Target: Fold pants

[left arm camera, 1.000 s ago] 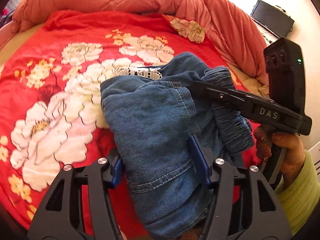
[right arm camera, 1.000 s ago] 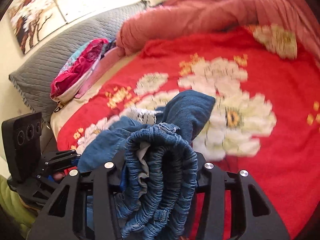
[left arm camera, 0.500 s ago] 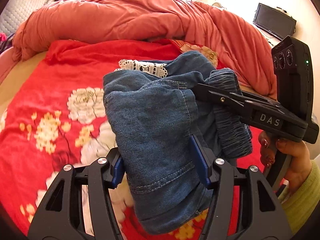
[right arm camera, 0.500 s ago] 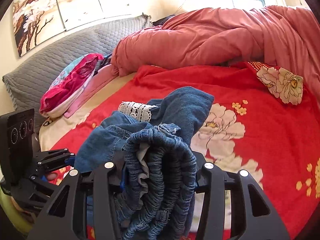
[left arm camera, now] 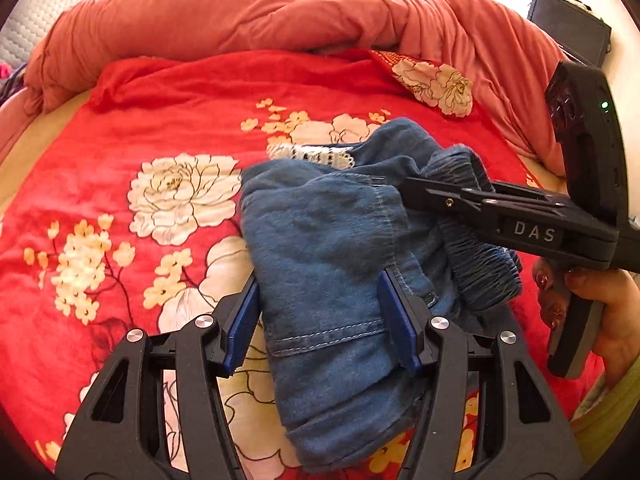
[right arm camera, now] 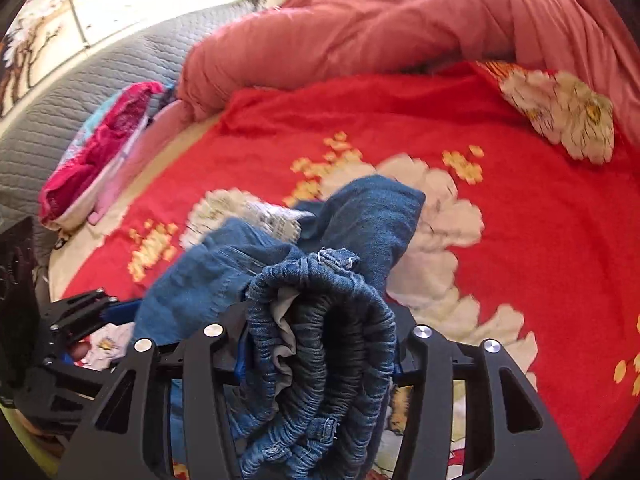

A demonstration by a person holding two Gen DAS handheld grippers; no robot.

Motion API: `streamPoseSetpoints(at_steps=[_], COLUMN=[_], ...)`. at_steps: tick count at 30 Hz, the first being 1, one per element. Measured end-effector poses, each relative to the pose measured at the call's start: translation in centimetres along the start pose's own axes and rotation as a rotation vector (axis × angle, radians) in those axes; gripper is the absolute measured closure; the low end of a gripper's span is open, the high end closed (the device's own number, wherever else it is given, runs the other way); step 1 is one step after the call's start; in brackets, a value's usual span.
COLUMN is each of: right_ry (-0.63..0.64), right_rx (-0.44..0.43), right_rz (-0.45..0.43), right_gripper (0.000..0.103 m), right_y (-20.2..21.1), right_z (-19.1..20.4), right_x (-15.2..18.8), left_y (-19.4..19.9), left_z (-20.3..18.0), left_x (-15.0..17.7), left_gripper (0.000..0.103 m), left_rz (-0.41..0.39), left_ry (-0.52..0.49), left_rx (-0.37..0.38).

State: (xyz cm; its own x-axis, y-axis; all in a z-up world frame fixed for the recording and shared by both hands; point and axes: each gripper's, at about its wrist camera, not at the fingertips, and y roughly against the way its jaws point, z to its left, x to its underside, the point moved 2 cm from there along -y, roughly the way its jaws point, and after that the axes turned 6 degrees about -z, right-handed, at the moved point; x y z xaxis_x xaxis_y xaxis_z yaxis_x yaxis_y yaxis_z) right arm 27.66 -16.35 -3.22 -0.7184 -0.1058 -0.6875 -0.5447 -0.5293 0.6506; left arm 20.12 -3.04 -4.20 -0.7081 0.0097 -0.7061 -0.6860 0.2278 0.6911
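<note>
The blue denim pants [left arm camera: 332,248] are bunched in a folded bundle, held just above the red floral blanket [left arm camera: 120,200]. My left gripper [left arm camera: 320,312] is shut on the hem end of the bundle. My right gripper [right arm camera: 320,344] is shut on the gathered elastic waistband [right arm camera: 328,360], and it also shows in the left wrist view [left arm camera: 472,204] at the right, clamped on the waistband [left arm camera: 480,248]. A white lace trim [left arm camera: 310,156] peeks out at the bundle's far edge.
A rumpled salmon duvet [left arm camera: 280,8] lies along the far side of the bed. A grey quilted headboard [right arm camera: 80,92] and a pink pillow [right arm camera: 96,152] are at the left. A dark monitor [left arm camera: 568,28] stands at the far right.
Both grippers have come back down toward the blanket with the bundle, after lifting it half a second ago. Both grips are unchanged.
</note>
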Motion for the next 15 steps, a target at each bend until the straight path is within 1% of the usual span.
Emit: streamPoseSetpoints(at_steps=[3, 4, 5, 6, 7, 9, 12, 13, 15], right_ry=[-0.035, -0.038, -0.033, -0.032, -0.038, -0.057, -0.048, -0.044, -0.028], right_rx=[0.048, 0.059, 0.086, 0.104, 0.115, 0.111, 0.122, 0.127, 0.136], right_rz=[0.042, 0.045, 0.05, 0.053, 0.05, 0.035, -0.006, -0.015, -0.045], right_gripper=[0.042, 0.036, 0.033, 0.027, 0.025, 0.025, 0.022, 0.019, 0.016], right_y=[-0.5, -0.5, -0.6, -0.6, -0.4, 0.2, 2.0, 2.5, 3.9], right_z=[-0.9, -1.0, -1.3, -1.4, -1.5, -1.6, -1.2, -1.0, -0.6], right_x=[0.6, 0.7, 1.0, 1.2, 1.3, 1.3, 1.4, 1.5, 1.7], left_y=[0.0, 0.0, 0.0, -0.1, 0.1, 0.5, 1.4, 1.8, 2.6], left_z=[0.0, 0.0, 0.0, 0.1, 0.2, 0.3, 0.3, 0.4, 0.4], left_x=[0.2, 0.3, 0.4, 0.5, 0.6, 0.7, 0.9, 0.9, 1.0], left_gripper=[0.051, 0.048, 0.044, 0.042, 0.039, 0.036, 0.029, 0.025, 0.023], left_rz=[0.007, 0.01, 0.014, 0.016, 0.015, 0.013, -0.002, -0.008, -0.018], left_ry=[-0.003, -0.003, -0.001, 0.003, 0.01, 0.014, 0.019, 0.022, 0.025], left_rx=[-0.004, -0.009, -0.012, -0.014, -0.015, -0.017, -0.023, -0.021, -0.019])
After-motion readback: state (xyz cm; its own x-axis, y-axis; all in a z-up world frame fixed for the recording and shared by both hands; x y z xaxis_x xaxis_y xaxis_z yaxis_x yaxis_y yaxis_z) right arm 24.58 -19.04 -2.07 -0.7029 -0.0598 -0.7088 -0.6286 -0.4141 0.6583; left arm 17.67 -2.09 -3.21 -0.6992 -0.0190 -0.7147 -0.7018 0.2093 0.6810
